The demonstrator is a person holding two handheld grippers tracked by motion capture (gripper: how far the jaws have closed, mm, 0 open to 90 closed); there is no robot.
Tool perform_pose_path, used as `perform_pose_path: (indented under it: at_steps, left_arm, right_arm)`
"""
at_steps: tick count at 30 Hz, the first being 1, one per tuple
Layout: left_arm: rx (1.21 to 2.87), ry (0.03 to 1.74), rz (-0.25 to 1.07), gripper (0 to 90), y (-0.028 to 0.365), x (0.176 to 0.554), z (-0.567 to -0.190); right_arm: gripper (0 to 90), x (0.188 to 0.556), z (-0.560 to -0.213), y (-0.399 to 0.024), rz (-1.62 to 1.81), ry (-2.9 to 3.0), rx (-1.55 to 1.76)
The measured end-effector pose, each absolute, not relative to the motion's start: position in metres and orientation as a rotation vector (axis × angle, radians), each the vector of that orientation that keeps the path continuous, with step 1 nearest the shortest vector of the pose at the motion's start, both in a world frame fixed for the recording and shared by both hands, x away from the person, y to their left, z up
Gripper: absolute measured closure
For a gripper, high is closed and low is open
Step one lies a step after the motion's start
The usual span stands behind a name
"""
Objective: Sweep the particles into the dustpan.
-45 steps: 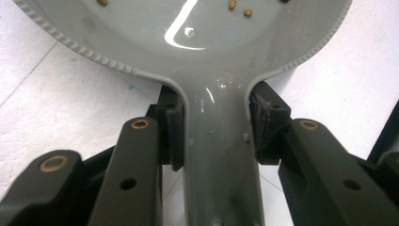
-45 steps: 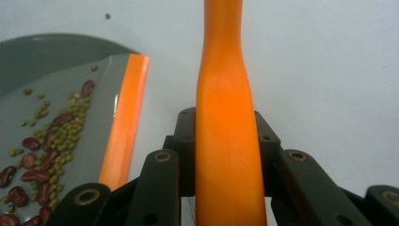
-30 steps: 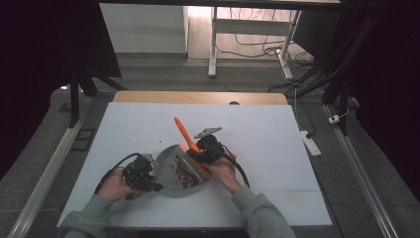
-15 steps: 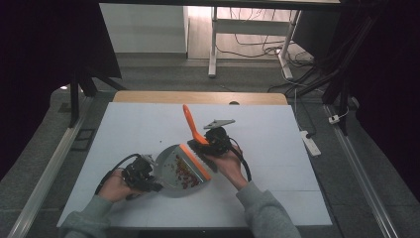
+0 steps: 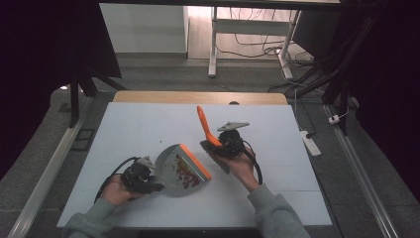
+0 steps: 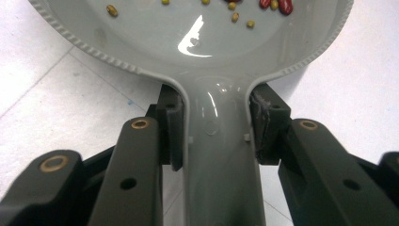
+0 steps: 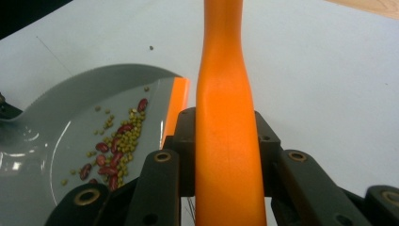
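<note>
A grey dustpan with an orange front lip lies on the white table, holding red beans and small green ones. My left gripper is shut on the dustpan's handle, its pads pressing both sides. My right gripper is shut on the orange handle of a small brush, which points up and away. In the right gripper view the brush handle rises between the jaws, with the dustpan and its beans to the left.
The white table top has a wooden far edge. A tiny dark speck lies on the table beyond the dustpan. A power strip rests off the table's right side. Dark room and desk legs lie beyond.
My right gripper has lifted the brush off the dustpan and carried it up and to the right. The left gripper and dustpan have stayed where they were.
</note>
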State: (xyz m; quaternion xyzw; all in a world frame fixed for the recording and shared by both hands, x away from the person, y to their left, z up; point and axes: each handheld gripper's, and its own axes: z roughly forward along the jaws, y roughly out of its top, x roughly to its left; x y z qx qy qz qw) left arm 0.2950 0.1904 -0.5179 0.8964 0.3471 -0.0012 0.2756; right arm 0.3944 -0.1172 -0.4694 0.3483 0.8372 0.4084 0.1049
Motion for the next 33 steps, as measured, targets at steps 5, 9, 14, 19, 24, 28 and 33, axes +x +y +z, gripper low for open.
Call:
perform_pose_path:
  at_steps: [5,9,14,19,24,28,33]
  left_arm:
    - [2.385,0.952,0.034,61.6,0.193,0.294,-0.516]
    - [2.348,0.954,0.053,61.6,0.195,0.292,-0.514]
    - [2.292,0.979,0.068,61.6,0.198,0.289,-0.512]
    - [2.258,1.012,0.081,61.6,0.2,0.288,-0.51]
    - [2.187,1.06,0.114,61.6,0.204,0.281,-0.508]
    - [2.118,1.102,0.155,61.6,0.207,0.275,-0.508]
    - [2.06,1.136,0.195,61.6,0.207,0.268,-0.508]
  right_arm:
    - [71.1,0.392,-0.469,-0.128,1.21,2.462,1.029]
    - [71.1,0.39,-0.468,-0.135,1.212,2.458,1.019]
    - [71.1,0.386,-0.465,-0.144,1.224,2.439,1.02]
    - [71.1,0.382,-0.463,-0.153,1.227,2.43,1.021]
    - [71.1,0.376,-0.461,-0.164,1.235,2.415,1.029]
    - [71.1,0.372,-0.458,-0.175,1.236,2.403,1.03]
    - [71.0,0.367,-0.459,-0.186,1.229,2.396,1.037]
